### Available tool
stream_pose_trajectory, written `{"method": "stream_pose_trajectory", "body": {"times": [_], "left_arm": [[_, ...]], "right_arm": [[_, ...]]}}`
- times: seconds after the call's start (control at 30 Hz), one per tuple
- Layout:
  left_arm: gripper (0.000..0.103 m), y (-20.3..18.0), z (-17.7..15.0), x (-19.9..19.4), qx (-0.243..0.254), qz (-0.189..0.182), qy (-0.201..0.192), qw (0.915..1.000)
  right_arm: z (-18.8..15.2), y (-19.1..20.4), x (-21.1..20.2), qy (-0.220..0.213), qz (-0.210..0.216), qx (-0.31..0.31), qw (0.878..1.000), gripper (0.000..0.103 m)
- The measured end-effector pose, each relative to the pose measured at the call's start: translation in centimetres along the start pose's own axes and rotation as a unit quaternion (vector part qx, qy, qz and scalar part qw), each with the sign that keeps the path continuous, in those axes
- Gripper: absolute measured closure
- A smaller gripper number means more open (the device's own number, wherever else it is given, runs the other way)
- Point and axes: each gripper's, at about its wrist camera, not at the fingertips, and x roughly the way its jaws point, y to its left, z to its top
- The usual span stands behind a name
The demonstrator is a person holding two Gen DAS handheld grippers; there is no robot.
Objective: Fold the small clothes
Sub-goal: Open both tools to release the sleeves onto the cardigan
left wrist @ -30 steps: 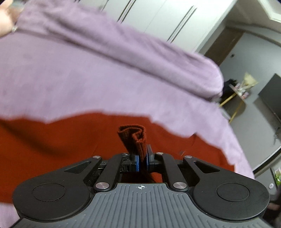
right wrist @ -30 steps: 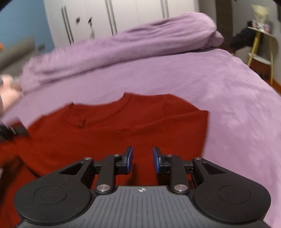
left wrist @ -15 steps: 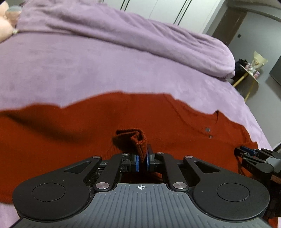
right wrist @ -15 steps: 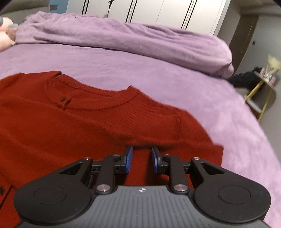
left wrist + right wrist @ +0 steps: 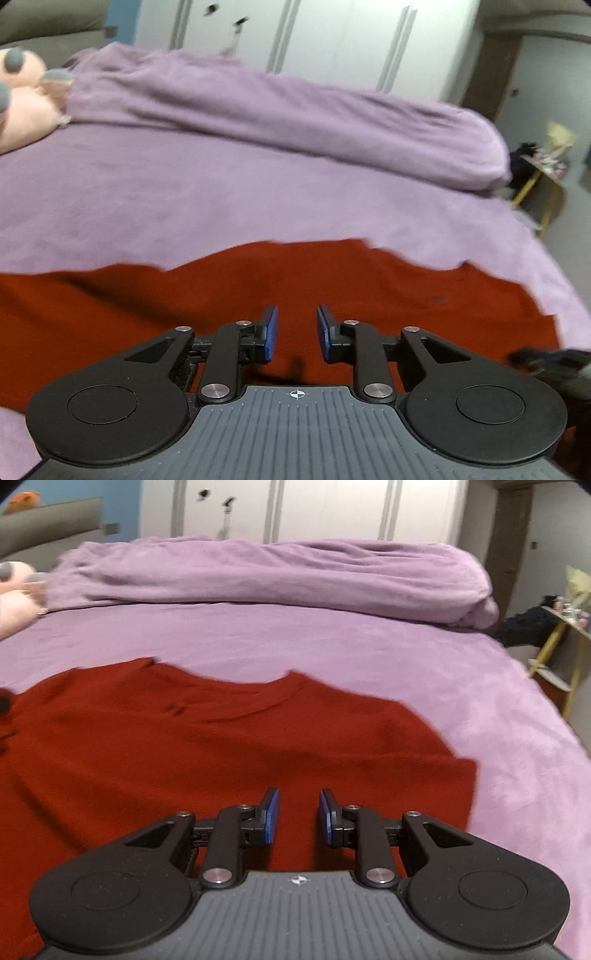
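A purple-covered bed (image 5: 332,642) carries a red sweater (image 5: 184,746) spread flat, neckline toward a rolled purple duvet (image 5: 280,572). Above the sweater, the left gripper (image 5: 296,334) and right gripper (image 5: 297,818) each hover with 2 blue-padded fingers apart, holding nothing.

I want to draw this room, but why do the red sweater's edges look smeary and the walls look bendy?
Left wrist view: the red sweater has a motion-smeared far edge, and the fisheye lens bends the wardrobe. Right wrist view: the sweater's neckline is softly blurred, while the open right gripper looks sharp; the light is dim and even.
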Motion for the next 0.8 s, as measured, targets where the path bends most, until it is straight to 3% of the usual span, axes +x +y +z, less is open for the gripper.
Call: {"method": "stream_pose_trajectory", "body": {"times": [0.1, 0.23, 0.47, 0.63, 0.8], "left_arm": [[0.064, -2.6, -0.1, 1.6, 0.032, -0.031, 0.024, 0.9987], [0.067, -4.1, -1.0, 6.1, 0.043, -0.010, 0.084, 0.9955], [0.065, -4.8, -0.6, 8.2, 0.050, 0.035, 0.074, 0.9954], [0.061, -5.2, -0.6, 7.1, 0.041, 0.039, 0.084, 0.9949], [0.050, -5.2, -1.2, 6.7, 0.047, 0.036, 0.084, 0.9946]], "right_arm": [[-0.5, 1.2, 0.8, 0.007, -0.002, -0.025, 1.000, 0.082], [-0.4, 1.5, 2.1, 0.006, -0.031, -0.046, 0.998, 0.082], [0.1, 2.2, 3.4, 0.000, -0.066, -0.099, 0.993, 0.082], [0.4, 2.0, 1.0, 0.000, -0.059, -0.062, 0.996, 0.082], [-2.5, 2.5, -0.9, -0.003, -0.058, -0.060, 0.997, 0.082]]}}
